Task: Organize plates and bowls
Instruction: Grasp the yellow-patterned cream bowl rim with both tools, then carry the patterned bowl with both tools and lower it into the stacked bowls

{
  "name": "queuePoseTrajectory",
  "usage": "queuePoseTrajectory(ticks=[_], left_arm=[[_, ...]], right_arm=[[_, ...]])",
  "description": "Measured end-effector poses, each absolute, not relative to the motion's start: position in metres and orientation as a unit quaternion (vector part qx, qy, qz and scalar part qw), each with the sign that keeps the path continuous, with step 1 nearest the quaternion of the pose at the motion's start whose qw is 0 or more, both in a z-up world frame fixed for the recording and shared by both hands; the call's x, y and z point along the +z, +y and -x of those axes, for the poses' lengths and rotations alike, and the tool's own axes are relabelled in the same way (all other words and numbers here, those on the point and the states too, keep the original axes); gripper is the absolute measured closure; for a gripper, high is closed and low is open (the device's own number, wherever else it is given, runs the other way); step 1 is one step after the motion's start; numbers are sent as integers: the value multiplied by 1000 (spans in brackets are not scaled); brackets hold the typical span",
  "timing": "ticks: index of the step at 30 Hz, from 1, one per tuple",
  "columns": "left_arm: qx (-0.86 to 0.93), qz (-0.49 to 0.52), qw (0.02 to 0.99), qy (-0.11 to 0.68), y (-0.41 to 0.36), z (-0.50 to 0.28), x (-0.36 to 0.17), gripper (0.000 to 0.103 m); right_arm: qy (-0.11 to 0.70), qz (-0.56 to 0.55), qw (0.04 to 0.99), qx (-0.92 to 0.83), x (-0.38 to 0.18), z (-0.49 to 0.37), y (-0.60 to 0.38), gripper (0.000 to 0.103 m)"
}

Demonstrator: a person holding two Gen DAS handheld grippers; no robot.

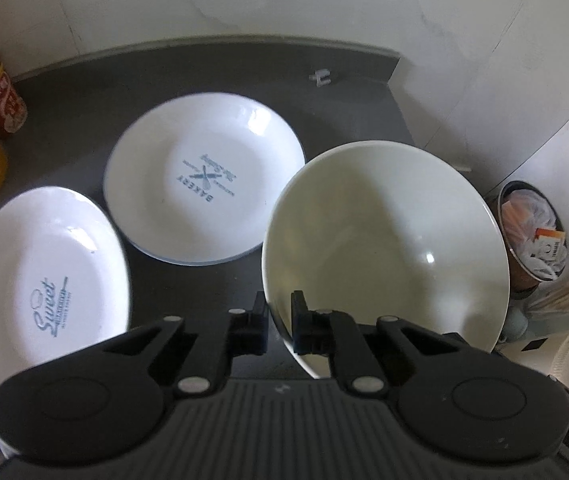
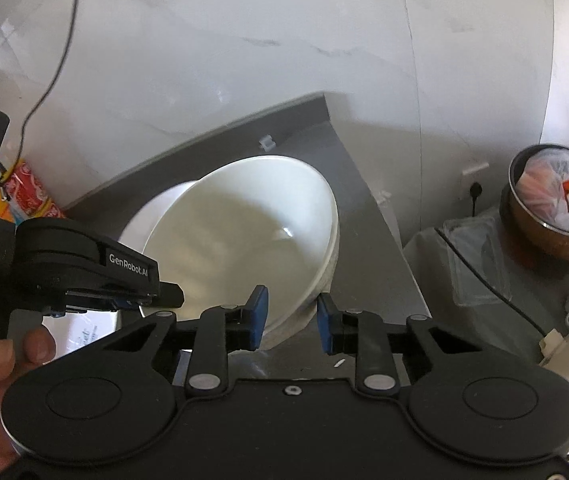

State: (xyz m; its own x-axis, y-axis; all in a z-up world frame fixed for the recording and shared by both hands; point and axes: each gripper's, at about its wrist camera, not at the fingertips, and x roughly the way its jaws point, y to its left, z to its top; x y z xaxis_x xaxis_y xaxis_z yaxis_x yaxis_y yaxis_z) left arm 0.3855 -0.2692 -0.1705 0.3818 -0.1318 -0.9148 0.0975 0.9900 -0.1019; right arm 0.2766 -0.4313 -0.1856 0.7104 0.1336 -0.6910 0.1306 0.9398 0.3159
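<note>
Left gripper [image 1: 278, 314] clenched on cream bowl [image 1: 388, 240] rim, bowl tilted. Right gripper [image 2: 291, 320] released, near opposite rim. Advice: level bowl, steady with right, lower slowly onto BAKERY plate [image 1: 204, 178].

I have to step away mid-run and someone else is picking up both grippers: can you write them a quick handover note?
Left gripper: shut on the rim of the cream bowl, holding it tilted above the dark counter.
Right gripper: open, empty, at the bowl's near rim.
Bakery plate and Sweet plate lie side by side on the counter, not stacked.
Done: the bowl is lifted.
Left: set the bowl down, likely stack the two plates.
</note>
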Motion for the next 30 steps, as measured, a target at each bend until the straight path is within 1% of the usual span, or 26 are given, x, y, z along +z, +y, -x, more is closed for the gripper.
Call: queuePoseTrajectory(ticks=[18, 30], left_arm=[[-85, 29, 855, 511, -219, -348, -114, 94], [-103, 32, 859, 501, -182, -321, -98, 94]], right_arm=[[339, -152, 928, -3, -138, -241, -382, 77], [328, -146, 933, -13, -123, -214, -342, 77]])
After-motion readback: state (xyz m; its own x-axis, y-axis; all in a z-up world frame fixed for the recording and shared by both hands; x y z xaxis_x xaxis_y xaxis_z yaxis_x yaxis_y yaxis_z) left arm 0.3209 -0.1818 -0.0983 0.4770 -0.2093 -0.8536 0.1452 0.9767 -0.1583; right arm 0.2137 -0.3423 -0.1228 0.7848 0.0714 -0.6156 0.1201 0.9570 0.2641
